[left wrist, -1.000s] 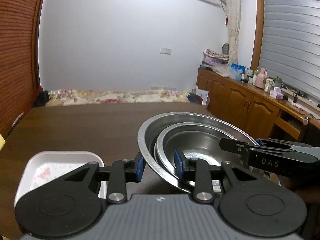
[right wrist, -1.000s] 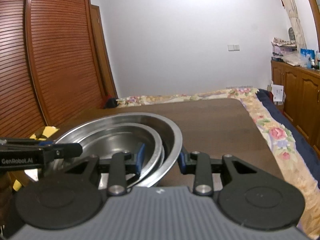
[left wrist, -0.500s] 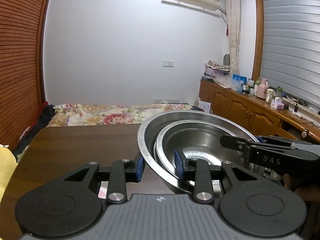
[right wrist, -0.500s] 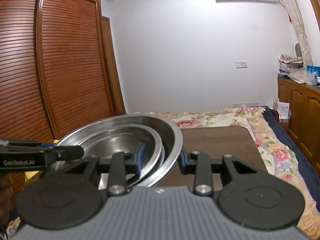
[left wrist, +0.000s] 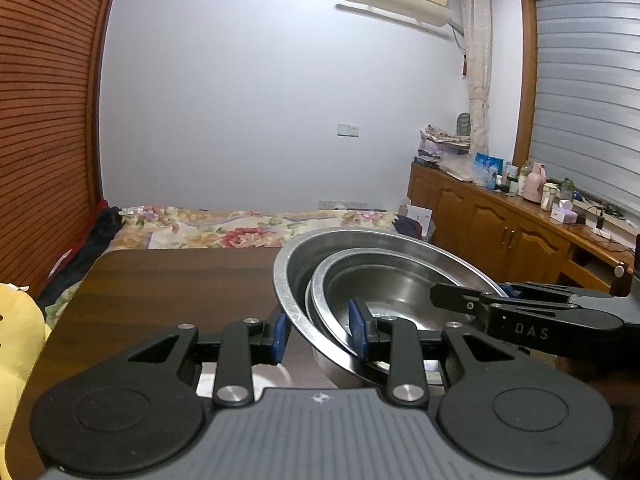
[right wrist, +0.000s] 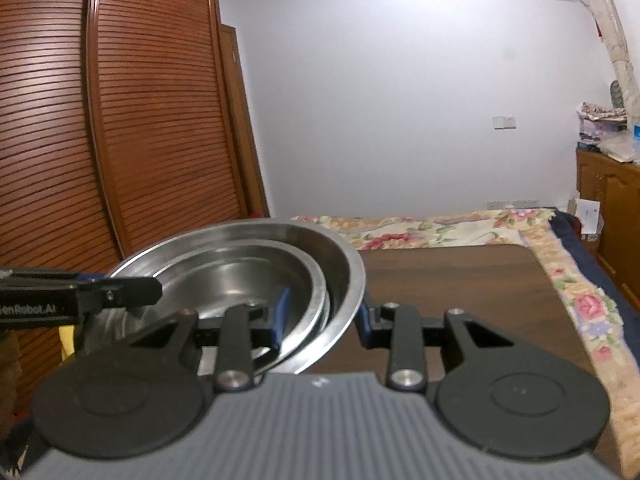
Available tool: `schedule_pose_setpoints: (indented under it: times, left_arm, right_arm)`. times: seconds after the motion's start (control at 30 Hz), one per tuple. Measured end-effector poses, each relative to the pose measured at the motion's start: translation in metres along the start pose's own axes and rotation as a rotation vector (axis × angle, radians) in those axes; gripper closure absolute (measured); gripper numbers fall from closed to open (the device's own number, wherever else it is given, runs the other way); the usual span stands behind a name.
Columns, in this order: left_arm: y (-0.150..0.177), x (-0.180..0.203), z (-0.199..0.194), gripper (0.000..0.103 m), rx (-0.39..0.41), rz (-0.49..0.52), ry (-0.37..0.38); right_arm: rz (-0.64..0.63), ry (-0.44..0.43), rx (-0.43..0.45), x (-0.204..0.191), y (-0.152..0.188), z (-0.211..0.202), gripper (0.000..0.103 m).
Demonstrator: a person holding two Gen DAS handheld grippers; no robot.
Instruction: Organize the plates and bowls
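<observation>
My left claw (left wrist: 318, 334) pinches one side of the nested steel bowls (left wrist: 384, 280), my right claw (right wrist: 322, 316) the opposite rim, apparently clear above the desk (left wrist: 180, 280). I should keep both claws level so the inner bowl (right wrist: 248, 280) doesn't slide.

Bowl stack's (left wrist: 384, 280) underside hidden behind hand-held gripper bodies.
</observation>
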State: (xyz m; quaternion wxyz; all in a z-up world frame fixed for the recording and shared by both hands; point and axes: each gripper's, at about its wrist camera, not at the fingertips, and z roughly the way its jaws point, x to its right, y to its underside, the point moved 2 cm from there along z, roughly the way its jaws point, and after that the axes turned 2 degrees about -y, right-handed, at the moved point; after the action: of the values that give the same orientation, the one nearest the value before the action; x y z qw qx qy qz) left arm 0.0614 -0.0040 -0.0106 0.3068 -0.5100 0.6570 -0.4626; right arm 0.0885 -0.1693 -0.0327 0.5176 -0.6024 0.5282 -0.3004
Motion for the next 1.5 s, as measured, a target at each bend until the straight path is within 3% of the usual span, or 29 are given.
schedule_pose_setpoints:
  times: [0.67,1.5]
  left_arm:
    - [0.026,-0.091,-0.024,0.069,-0.029,-0.039,-0.102]
    - [0.056,-0.103,-0.008,0.069,-0.105,-0.04,-0.134]
  right_arm:
    - [-0.061,-0.11,-0.054,-0.074,0.011,0.034,0.067]
    - [-0.09,-0.086,-0.126,-0.091,0.037,0.051,0.067]
